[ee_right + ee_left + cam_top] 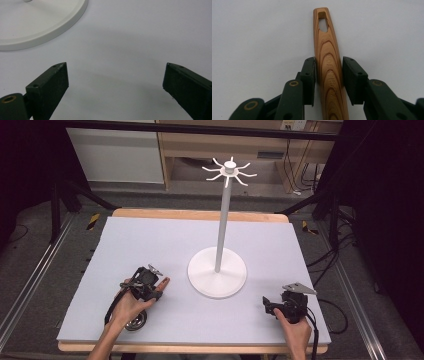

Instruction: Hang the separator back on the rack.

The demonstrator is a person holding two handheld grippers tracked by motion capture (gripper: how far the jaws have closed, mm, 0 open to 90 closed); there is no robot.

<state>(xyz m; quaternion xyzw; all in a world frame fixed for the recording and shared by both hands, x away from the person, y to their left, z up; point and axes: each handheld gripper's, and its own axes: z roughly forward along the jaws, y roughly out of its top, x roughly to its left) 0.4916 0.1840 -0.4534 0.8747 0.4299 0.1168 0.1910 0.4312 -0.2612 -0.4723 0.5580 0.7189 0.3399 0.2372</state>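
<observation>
Wood grain runs the length of the handle that lies between the jaws of the left tool in the left gripper view. The handle is slim and tapering, with a slotted hole near its far end, and it rests on the pale desk, pointing toward twelve o'clock in that view. The left pad sits against the handle's side; the right pad is at least very close to it, though a thin dark line there makes it hard to say whether it presses (the jaws are narrowed to about the handle's width). No earlier picture bears on this.

In the high view the left tool sits at about eight o'clock from the round base of the white stand, near the desk's front edge, with the person's left hand around it. A round metal piece, probably the utensil's other end, shows just under that hand at six o'clock.

The right tool stands wide open with nothing between its pads, bare desk below it. The stand's base lies at its eleven o'clock in the right gripper view. In the high view the right tool rests at about four o'clock from the base, well apart from it.
</observation>
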